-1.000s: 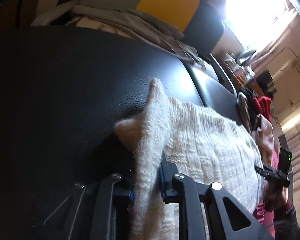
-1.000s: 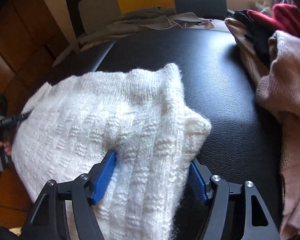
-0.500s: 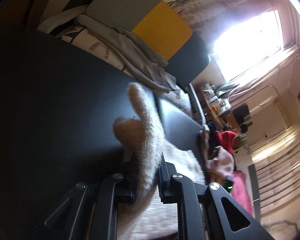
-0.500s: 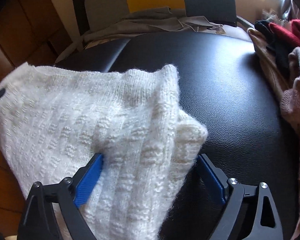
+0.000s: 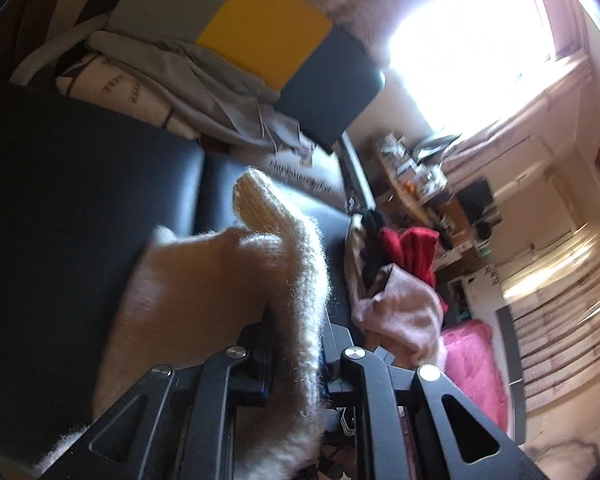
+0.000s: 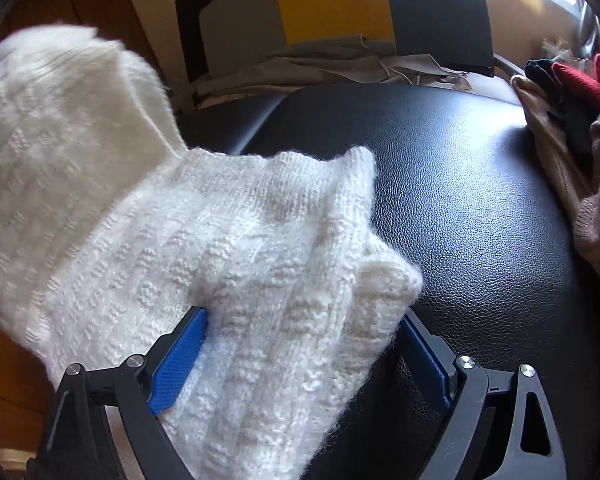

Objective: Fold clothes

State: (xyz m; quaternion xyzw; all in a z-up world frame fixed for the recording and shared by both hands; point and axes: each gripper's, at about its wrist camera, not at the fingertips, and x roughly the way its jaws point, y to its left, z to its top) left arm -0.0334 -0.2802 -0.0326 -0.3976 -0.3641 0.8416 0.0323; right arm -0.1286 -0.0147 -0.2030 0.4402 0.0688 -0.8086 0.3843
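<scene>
Black couch (image 6: pixel 460 184); white sweater (image 6: pixel 260 264) hides left hand-held gripper (image 5: pixel 294 364) pads.

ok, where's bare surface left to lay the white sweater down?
Bare black cushion lies between the white sweater and the clothes pile at right, reaching back to the grey garments. The right edge is crowded; the seam area at left is partly covered by lifted sweater.

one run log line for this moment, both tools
left tool: shut on white sweater | right tool: open around sweater | surface: black cushion
</scene>
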